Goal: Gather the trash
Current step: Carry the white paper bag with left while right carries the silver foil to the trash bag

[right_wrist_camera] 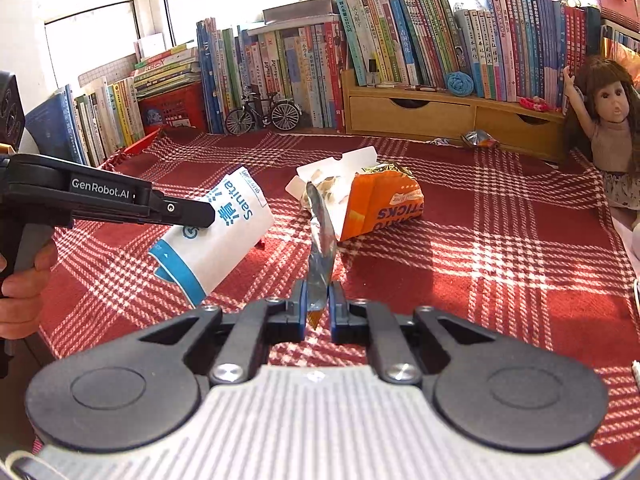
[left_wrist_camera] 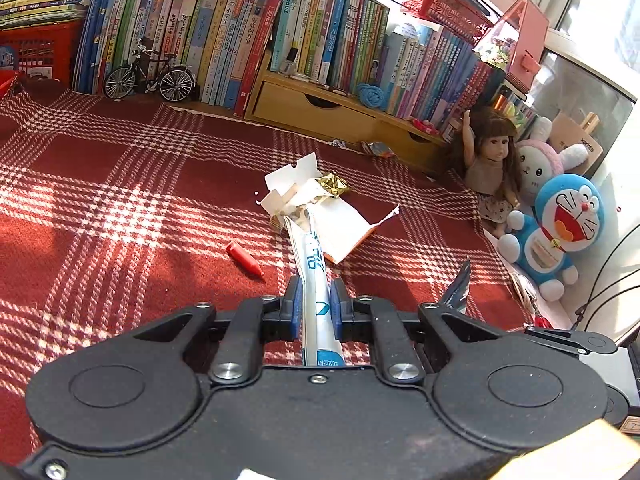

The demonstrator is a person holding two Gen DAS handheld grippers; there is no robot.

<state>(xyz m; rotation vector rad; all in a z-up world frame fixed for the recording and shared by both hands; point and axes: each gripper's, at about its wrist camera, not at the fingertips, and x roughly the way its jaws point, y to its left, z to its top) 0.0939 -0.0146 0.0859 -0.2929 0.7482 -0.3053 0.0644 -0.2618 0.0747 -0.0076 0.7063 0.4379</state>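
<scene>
A red plaid cloth (right_wrist_camera: 500, 240) covers the whole work surface, with a row of books (right_wrist_camera: 400, 40) along its far edge. Near the middle lies the torn orange snack box (right_wrist_camera: 380, 204), the largest piece of trash not yet lifted; a small red cap (left_wrist_camera: 245, 260) sits near it, and a crumpled wrapper (right_wrist_camera: 478, 139) lies by the wooden drawer unit (right_wrist_camera: 440, 112).

The step in hand looks like carrying off two pieces at once. The left gripper (left_wrist_camera: 316, 300) is pinched on a white-and-blue wipes packet (right_wrist_camera: 212, 236), held clear of the cloth. The right gripper (right_wrist_camera: 318, 300) is clamped on a silvery foil wrapper (right_wrist_camera: 320, 236), though whether its far end has come free of the box is hard to tell.

No bin is visible, so the next move calls for finding one, dropping both pieces in it, then returning for the box.
</scene>
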